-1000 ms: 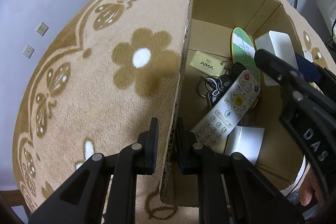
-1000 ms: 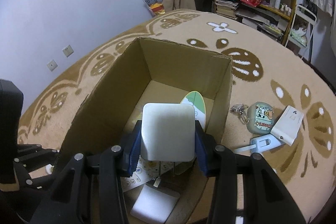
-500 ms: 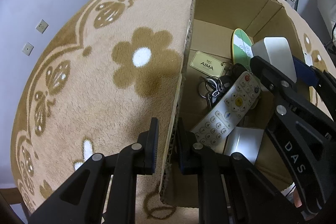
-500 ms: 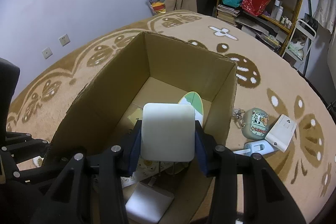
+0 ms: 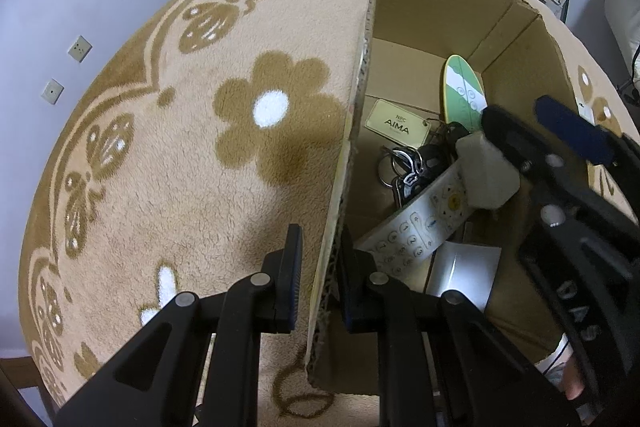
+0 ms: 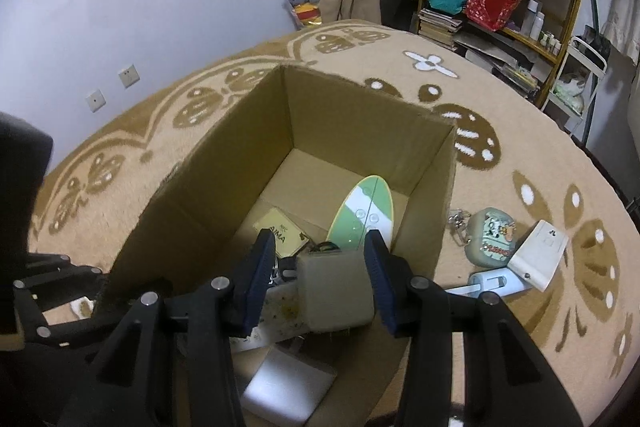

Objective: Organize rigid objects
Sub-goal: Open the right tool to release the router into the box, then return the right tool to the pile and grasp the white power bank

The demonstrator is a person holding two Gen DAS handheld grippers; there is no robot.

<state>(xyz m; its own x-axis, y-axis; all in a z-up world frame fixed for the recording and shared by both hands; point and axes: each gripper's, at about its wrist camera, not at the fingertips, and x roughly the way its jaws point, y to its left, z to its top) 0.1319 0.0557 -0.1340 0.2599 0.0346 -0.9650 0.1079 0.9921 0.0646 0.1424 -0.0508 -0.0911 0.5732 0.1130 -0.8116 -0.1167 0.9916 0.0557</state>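
The cardboard box point(image 6: 224, 187) fills the middle of the right wrist view, holding a green-and-white board point(image 6: 366, 211) against its far right corner, a cream tag point(image 6: 282, 233), keys point(image 5: 404, 167), a white remote point(image 5: 416, 231) and a flat white slab point(image 6: 286, 385) at the bottom edge. The right gripper point(image 6: 320, 281) stands spread open, the white block point(image 6: 334, 293) between its pads, resting on the remote. The left gripper point(image 5: 318, 281) clamps the box's near wall at lower centre. Right of the box on the rug point(image 6: 500, 115) lie a cartoon case point(image 6: 490, 239) and a white plug point(image 6: 538, 255).
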